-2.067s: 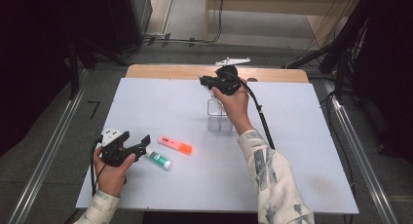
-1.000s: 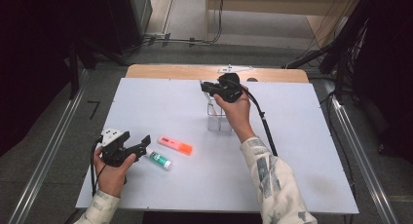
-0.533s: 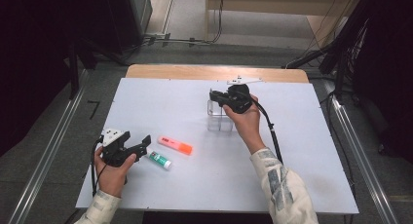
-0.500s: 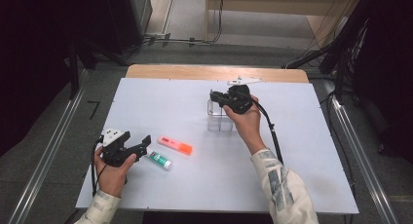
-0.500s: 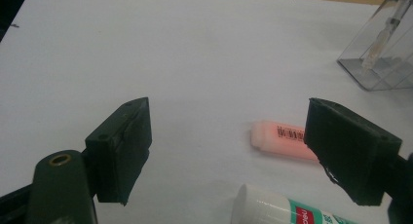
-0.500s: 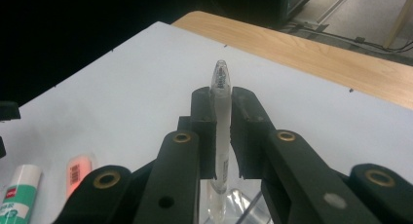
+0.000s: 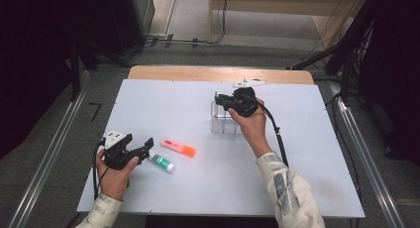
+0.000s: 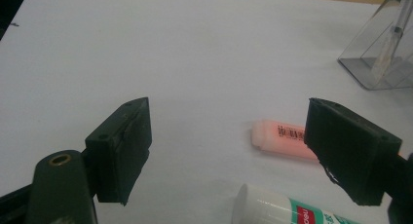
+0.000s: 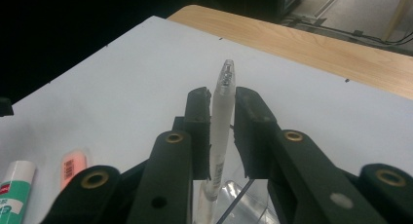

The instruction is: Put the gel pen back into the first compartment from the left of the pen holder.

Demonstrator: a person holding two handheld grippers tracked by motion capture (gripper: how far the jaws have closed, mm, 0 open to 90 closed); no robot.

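Your right gripper [image 9: 223, 136], jaws just easing apart, flanks the translucent white plastic pen [image 9: 218, 121] standing in the clear acrylic holder [image 7: 224, 123]. At eight o'clock, your left gripper [image 8: 229, 151] gapes empty.

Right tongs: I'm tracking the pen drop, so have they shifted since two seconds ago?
Yes. The right tongs moved rightward, now over the clear holder.
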